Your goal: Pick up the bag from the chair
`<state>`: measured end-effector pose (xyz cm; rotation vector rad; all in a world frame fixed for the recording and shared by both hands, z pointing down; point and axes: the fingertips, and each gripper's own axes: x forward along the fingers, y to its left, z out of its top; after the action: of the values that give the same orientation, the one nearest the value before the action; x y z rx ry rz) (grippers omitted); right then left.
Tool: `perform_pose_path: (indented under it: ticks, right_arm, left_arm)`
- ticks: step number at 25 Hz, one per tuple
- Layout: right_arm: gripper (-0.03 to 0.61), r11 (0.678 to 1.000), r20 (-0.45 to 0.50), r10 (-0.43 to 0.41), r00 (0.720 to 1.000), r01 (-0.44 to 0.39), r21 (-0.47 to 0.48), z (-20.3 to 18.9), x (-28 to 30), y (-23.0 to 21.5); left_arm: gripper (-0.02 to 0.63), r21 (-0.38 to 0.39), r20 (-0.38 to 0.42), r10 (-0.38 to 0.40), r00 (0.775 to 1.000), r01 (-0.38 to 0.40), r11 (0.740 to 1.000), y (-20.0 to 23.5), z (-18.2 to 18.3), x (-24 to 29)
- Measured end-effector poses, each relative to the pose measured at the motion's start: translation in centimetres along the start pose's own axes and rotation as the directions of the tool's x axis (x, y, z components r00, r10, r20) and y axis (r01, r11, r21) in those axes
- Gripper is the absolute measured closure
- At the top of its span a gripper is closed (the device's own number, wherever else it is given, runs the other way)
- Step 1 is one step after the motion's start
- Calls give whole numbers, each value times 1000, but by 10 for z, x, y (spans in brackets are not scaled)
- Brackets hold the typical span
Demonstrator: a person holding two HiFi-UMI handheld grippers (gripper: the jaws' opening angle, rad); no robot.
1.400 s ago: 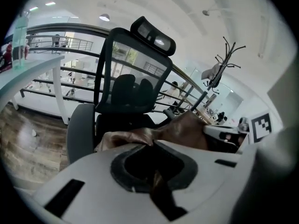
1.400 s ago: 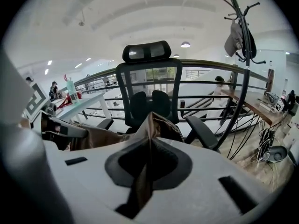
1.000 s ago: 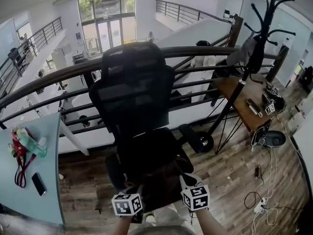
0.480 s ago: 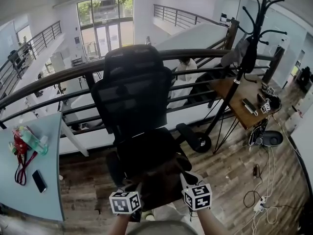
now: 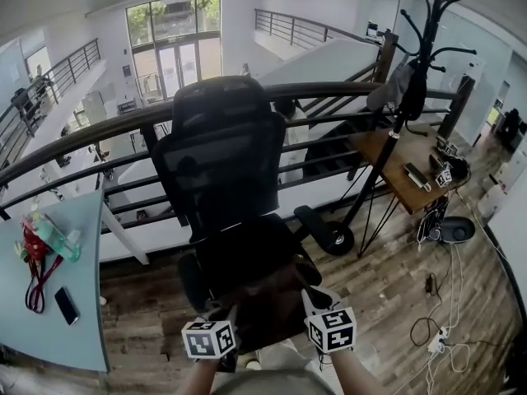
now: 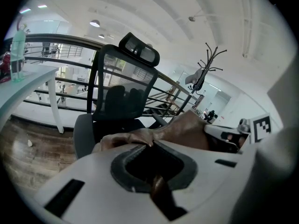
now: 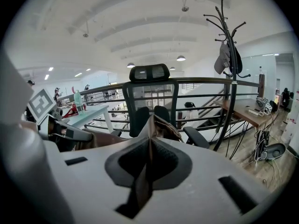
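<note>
A brown bag (image 5: 272, 303) hangs between my two grippers just over the front of the seat of a black mesh office chair (image 5: 226, 163). My left gripper (image 5: 222, 323) is shut on the bag's left edge; brown material (image 6: 154, 136) runs out of its closed jaws. My right gripper (image 5: 317, 315) is shut on the right edge, with a fold of the bag (image 7: 156, 125) pinched in its jaws. In the left gripper view the bag (image 6: 187, 129) stretches across to the right gripper's marker cube (image 6: 261, 125).
A dark railing (image 5: 329, 89) runs behind the chair over an open drop. A pale blue table (image 5: 49, 303) with a bottle, red strap and phone stands at left. At right are a black coat stand (image 5: 412, 81), a wooden desk (image 5: 412, 171) and floor cables (image 5: 436, 327).
Both grippers stay shut on the bag and hold nearly the same place. The view has shifted slightly, and a person beyond the railing has moved left.
</note>
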<state>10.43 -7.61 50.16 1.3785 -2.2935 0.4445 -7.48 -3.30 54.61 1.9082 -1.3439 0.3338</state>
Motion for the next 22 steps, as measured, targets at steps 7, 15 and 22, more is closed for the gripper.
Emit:
perform_pose_path:
  ticks: [7, 15, 22]
  right_arm:
    - [565, 1000, 2, -11, 1000, 11, 1, 1, 2, 0]
    - [565, 1000, 1, -8, 1000, 8, 7, 2, 1, 1]
    - [565, 1000, 3, -7, 1000, 7, 9, 3, 2, 2]
  left_arm:
    - [600, -3, 3, -10, 1000, 10, 1000, -1, 0, 1]
    - [601, -10, 8, -9, 1000, 9, 1000, -1, 0, -1]
    - [601, -11, 10, -10, 1000, 10, 1000, 0, 2, 0]
